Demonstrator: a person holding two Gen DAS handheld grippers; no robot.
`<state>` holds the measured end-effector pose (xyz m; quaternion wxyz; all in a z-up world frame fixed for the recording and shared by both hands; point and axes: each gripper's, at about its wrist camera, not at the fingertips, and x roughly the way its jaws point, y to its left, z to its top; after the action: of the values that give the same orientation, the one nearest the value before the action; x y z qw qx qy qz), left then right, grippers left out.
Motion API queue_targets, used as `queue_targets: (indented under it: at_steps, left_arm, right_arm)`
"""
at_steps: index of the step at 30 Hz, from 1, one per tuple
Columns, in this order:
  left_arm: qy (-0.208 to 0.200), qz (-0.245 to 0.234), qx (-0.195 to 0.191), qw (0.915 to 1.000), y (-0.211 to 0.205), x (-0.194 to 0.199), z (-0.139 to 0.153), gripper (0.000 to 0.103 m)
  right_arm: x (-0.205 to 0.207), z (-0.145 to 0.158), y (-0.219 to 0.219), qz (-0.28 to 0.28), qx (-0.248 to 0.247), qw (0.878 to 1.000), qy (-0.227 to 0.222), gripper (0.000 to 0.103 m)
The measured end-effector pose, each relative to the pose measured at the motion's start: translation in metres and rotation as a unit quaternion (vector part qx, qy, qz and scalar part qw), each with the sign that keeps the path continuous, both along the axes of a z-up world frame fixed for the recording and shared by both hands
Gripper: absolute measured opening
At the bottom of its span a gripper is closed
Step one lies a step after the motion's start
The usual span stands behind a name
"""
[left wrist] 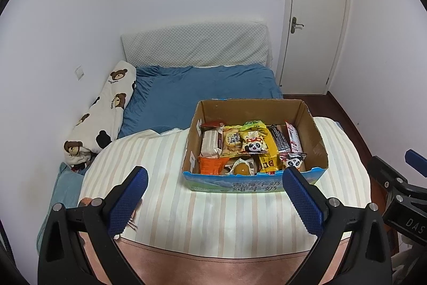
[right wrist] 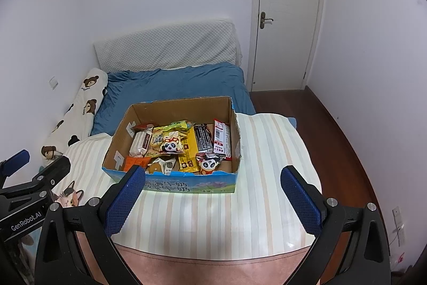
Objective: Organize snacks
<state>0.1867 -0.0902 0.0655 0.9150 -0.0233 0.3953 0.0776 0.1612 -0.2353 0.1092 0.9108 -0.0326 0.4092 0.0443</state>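
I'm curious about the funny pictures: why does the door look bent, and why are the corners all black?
Left wrist view: the fisheye lens bows the white door and leaves dark corners; the open cardboard snack box stays sharp under even room light. Right wrist view: same bending of the door, soft shadow beneath the box's front, slight shine on the wrappers.

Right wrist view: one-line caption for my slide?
Open right claw hovers before a cardboard box of snack packets on a striped cushion; left claw at the edge.
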Motion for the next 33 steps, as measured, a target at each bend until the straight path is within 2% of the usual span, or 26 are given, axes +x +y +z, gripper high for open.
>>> queue_targets:
  at_steps: [33]
  left_arm:
    - [-0.008,-0.002,0.000,1.0000,-0.0098,-0.0061,0.0066,0.103]
  right_arm:
    - [0.0010,0.0050,-0.0060,0.013,0.003,1.000,0.005,0.103]
